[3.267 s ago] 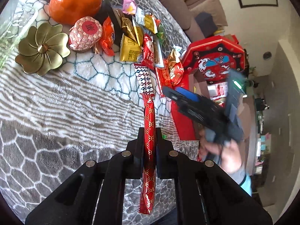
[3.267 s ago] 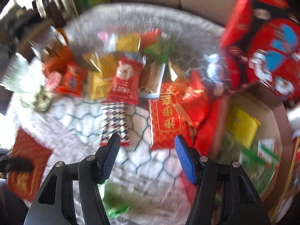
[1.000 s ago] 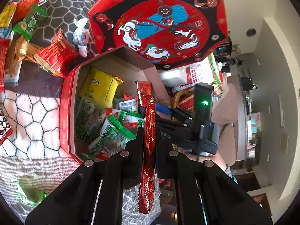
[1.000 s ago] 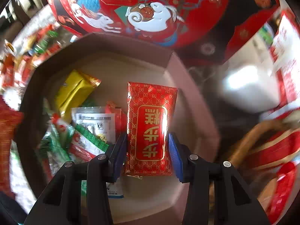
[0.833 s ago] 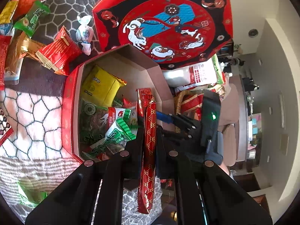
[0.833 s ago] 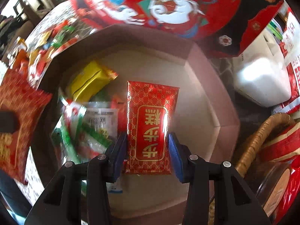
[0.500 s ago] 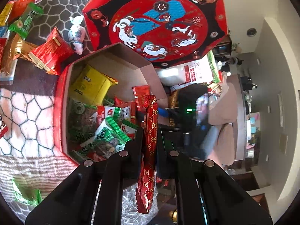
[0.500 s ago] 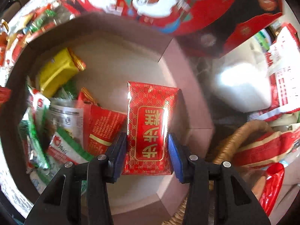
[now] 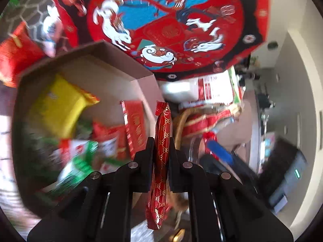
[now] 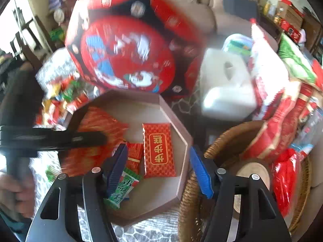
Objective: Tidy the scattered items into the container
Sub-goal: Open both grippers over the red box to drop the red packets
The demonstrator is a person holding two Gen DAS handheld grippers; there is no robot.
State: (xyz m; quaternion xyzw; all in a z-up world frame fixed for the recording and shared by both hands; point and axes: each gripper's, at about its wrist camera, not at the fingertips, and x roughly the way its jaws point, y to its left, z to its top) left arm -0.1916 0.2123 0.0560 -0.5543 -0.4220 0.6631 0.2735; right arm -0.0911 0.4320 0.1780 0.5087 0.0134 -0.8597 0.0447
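My left gripper (image 9: pixel 161 147) is shut on a long red gold-patterned snack packet (image 9: pixel 162 133), held edge-on over the right rim of the open octagonal box (image 9: pixel 113 52). The box holds a yellow pack (image 9: pixel 58 104) and several red and green packs. My right gripper (image 10: pixel 158 157) is open and empty above the box (image 10: pixel 183 137); the red packet with gold characters (image 10: pixel 158 151) lies inside the box between its fingers. The left gripper and its blurred red packet (image 10: pixel 94 137) show at the left of the right wrist view.
The red octagonal lid (image 9: pixel 171 24) stands behind the box. Loose snacks (image 10: pixel 60 94) lie on the patterned cloth to the left. A wicker basket (image 10: pixel 228 135), a white jug (image 10: pixel 226 88) and red bags (image 10: pixel 282 121) crowd the right side.
My right gripper has opened and let the red gold-character packet drop into the box, then pulled back. My left gripper has moved closer over the box, still holding its packet.
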